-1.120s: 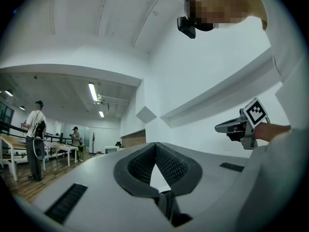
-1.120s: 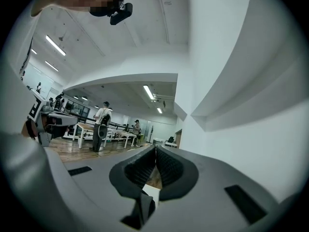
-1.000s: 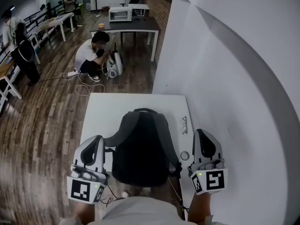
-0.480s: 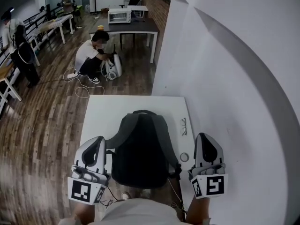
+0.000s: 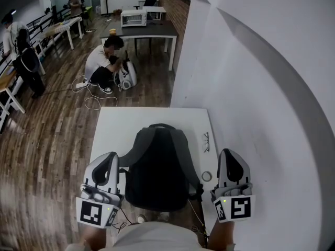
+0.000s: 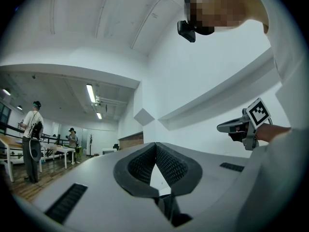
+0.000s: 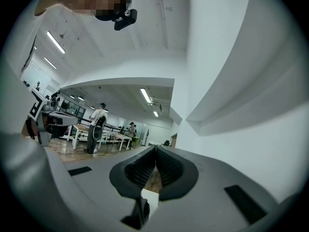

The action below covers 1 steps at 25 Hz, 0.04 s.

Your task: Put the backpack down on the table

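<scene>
A black backpack [image 5: 158, 166] lies flat on the white table [image 5: 115, 127], its top handle toward the far edge and its straps trailing toward me. My left gripper [image 5: 111, 157] hovers just left of the bag, jaws shut and empty. To the right of the bag my right gripper [image 5: 228, 153] is likewise shut on nothing. In the left gripper view the ribbed pads [image 6: 145, 164] meet, and the right gripper [image 6: 244, 125] shows off to the side. The right gripper view also has closed pads [image 7: 166, 167]. Neither gripper view shows the backpack.
Glasses [image 5: 205, 140] and a small tape ring [image 5: 206, 175] lie on the table right of the bag. A cable [image 5: 123, 221] hangs by the near edge. A white wall [image 5: 261, 88] runs along the right. A person [image 5: 102, 61] crouches on the wooden floor beyond.
</scene>
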Motion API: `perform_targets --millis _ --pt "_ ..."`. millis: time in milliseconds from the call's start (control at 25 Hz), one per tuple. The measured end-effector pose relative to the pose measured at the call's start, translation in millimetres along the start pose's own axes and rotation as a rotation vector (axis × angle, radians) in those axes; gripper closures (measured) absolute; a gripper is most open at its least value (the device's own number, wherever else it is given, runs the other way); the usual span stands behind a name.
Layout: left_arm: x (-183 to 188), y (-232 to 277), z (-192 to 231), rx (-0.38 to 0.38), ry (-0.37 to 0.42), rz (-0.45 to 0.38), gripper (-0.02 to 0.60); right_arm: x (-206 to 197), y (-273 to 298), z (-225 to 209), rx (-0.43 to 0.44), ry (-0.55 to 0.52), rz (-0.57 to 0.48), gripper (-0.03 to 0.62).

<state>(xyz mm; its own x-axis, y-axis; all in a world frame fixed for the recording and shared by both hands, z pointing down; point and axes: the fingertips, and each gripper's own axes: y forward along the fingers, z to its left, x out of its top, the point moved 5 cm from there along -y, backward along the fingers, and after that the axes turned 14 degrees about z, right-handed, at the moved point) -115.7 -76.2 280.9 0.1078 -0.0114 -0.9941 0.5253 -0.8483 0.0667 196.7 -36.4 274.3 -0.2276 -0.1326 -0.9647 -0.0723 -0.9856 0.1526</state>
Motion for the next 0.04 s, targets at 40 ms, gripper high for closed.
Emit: perform_targets --millis 40 --pt "-1.7 1.8 0.1 0.0 0.001 0.001 0.565 -1.6 1.6 -0.2 0.0 0.0 -0.001 0.556"
